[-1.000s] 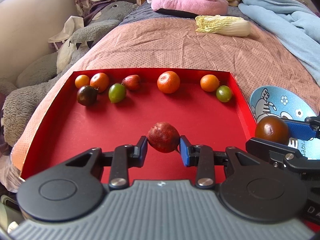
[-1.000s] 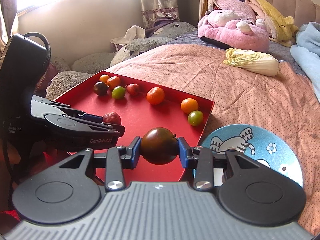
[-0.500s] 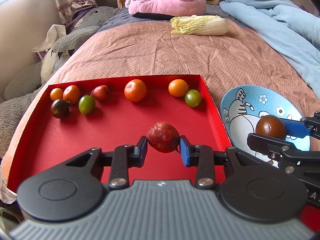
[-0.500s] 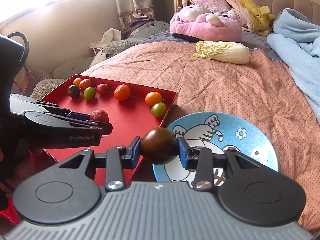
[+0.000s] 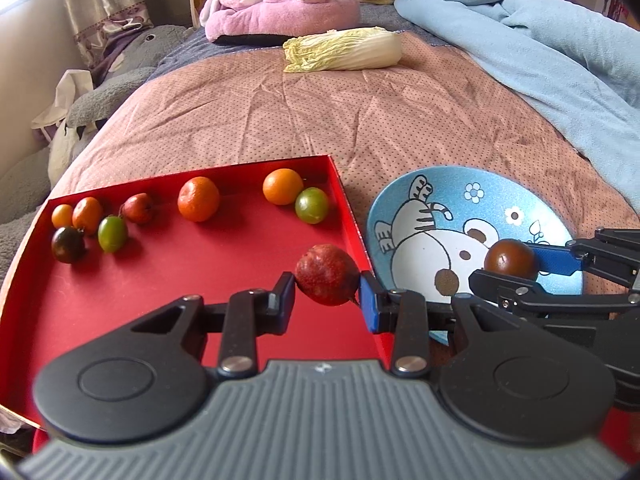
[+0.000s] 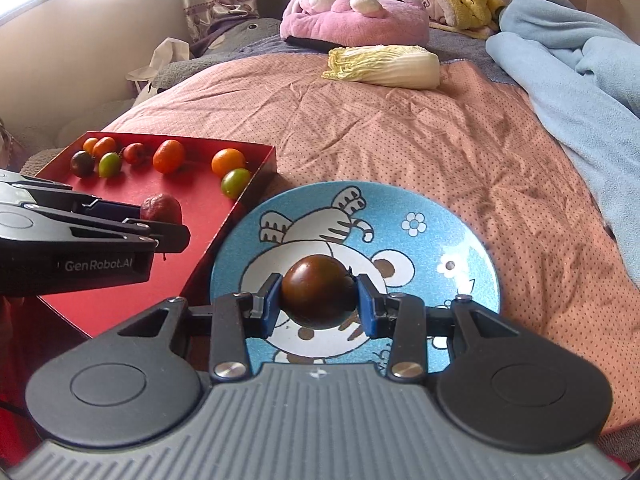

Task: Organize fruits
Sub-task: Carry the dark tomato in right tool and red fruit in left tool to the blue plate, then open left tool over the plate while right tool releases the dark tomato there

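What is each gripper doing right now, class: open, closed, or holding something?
Left gripper: closed on a rough dark red fruit.
Right gripper: closed on a dark brown tomato, over the blue plate.

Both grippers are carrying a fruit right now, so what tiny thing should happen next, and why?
Probably lower the right gripper a little and open it. Its dark tomato already hangs over the middle of the blue bowl, which holds nothing yet, while the left gripper with its red fruit is only at the red tray's edge.
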